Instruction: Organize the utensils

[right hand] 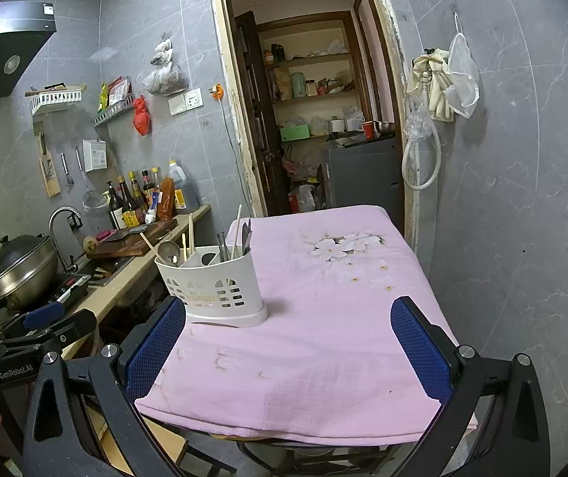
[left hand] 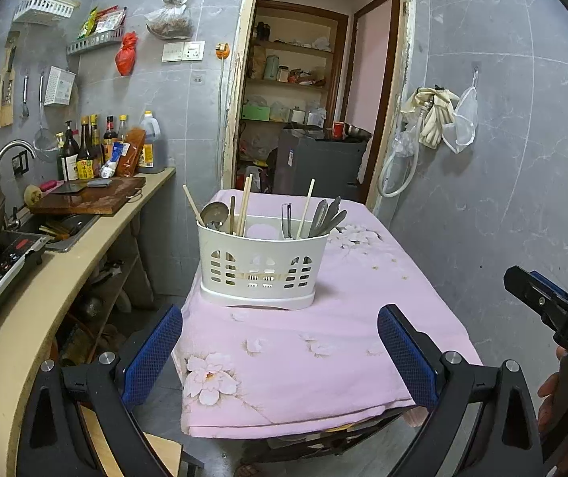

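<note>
Both of my grippers hang short of the near edge of the surface [left hand: 323, 357], which is draped in a pink floral cloth. My left gripper [left hand: 280, 353] has its jaws spread wide and holds nothing; its blue pads [left hand: 152, 357] frame the cloth only. My right gripper [right hand: 288, 353] is likewise spread wide and empty, and in the left wrist view its black body shows at the far right, off the right edge of the surface, with a hand [left hand: 550, 393] on it.

I note the white utensil caddy [left hand: 260, 266] standing upright near the left edge of the surface, toward the far end. Its left compartment holds a metal ladle [left hand: 214, 212] and wooden chopsticks [left hand: 244, 206]; its right compartment holds a further chopstick and metal cutlery [left hand: 327, 214]. The middle compartment's contents I cannot tell. No loose utensils lie on the cloth.
</note>
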`<state>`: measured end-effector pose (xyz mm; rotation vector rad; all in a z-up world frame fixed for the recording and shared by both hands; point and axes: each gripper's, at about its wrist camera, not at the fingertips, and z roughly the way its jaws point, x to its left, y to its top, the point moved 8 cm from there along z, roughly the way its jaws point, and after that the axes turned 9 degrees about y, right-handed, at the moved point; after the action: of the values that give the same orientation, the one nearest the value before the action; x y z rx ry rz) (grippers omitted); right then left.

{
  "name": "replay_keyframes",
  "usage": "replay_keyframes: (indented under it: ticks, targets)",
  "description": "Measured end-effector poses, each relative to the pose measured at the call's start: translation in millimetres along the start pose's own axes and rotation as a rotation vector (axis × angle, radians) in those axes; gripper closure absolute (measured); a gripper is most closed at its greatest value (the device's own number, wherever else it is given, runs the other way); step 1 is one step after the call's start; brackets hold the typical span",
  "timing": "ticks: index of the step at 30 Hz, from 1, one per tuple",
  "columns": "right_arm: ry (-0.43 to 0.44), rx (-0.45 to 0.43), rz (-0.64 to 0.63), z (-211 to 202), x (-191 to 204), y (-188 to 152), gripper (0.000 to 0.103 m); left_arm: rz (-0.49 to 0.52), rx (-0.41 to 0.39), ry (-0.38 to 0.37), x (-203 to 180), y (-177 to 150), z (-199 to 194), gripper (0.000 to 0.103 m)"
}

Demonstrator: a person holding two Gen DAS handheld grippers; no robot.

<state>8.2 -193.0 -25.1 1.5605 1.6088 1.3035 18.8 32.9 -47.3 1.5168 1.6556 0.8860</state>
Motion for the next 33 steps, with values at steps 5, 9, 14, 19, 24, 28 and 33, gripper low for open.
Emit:
replay_keyframes:
  ticks: [5,9,14,19,24,28,33]
  targets:
    - [0.008,0.002,-0.005,1.4,-1.0,-2.0,0.001,-0.002,-0.003,0.006,-3.9,1.2,-0.8,0.004]
    - [0.004,0.002,-0.001,0.7,0.1,-1.7,0.001,-0.003,-0.003,0.006,-4.2,1.3,-0.8,0.004]
    - [0.005,0.001,-0.003,0.8,-0.1,-1.7,0.001,0.000,-0.007,0.005,-7.3,2.7,-1.7,0.004]
    - [0.004,0.001,-0.004,0.6,-0.2,-1.3,0.001,-0.003,-0.011,0.004,-14.0,5.6,-3.5,0.004]
    - [0.005,0.000,-0.002,0.2,-0.1,-2.8,0.001,-0.004,-0.012,0.002,-15.8,5.9,-4.3,0.004]
    - [0.005,0.001,0.001,0.1,-0.4,-2.6,0.001,-0.004,-0.014,0.002,-18.1,6.8,-4.1,0.004]
    - [0.006,0.002,0.000,0.4,-0.8,-2.3,0.001,-0.004,-0.015,0.005,-18.5,7.1,-3.7,0.004]
